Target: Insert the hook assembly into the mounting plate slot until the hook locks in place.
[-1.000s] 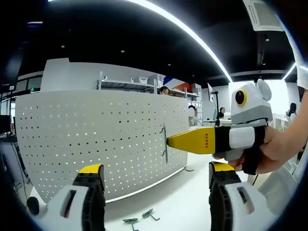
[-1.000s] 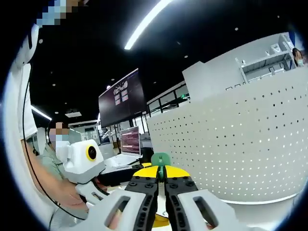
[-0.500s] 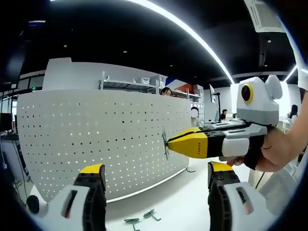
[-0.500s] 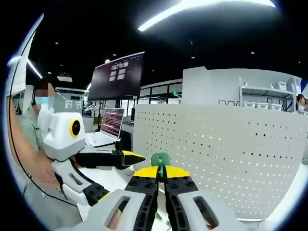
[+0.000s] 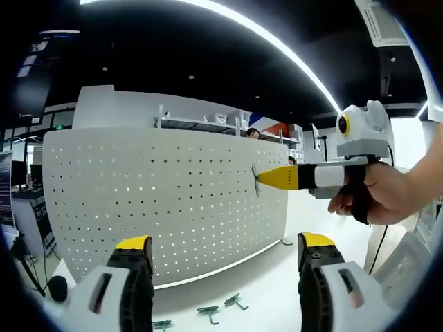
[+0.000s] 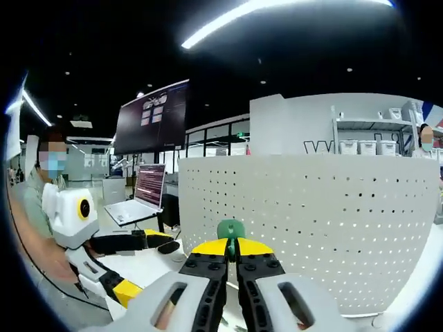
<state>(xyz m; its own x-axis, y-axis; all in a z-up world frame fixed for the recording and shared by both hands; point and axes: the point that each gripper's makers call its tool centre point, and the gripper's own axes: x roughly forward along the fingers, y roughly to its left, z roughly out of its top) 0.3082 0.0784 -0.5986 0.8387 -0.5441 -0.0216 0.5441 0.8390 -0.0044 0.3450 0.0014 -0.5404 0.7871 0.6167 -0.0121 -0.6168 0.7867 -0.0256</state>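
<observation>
A white pegboard mounting plate (image 5: 166,200) stands upright on the table; it also spans the right gripper view as the pegboard (image 6: 311,221). My right gripper (image 5: 266,178) reaches in from the right, shut on a small green hook (image 5: 255,181) whose tip is at the board's upper right face. Whether the hook sits in a hole I cannot tell. In its own view the right gripper (image 6: 232,247) pinches the green hook (image 6: 230,229) between closed jaws. My left gripper (image 5: 221,266) stands open and holds nothing, well in front of the board; it shows from the side as the left gripper (image 6: 145,266).
Several loose hooks (image 5: 221,309) lie on the white table below the pegboard. A laptop (image 6: 142,200) and a dark wall screen (image 6: 152,124) sit beyond the board's left end. A person (image 6: 34,207) is at the left, and a hand (image 5: 377,197) holds the right gripper.
The right gripper, still shut on the hook, has moved away from the left camera and higher along the board's face. Both views have shifted with the hands. The left jaws stayed open.
</observation>
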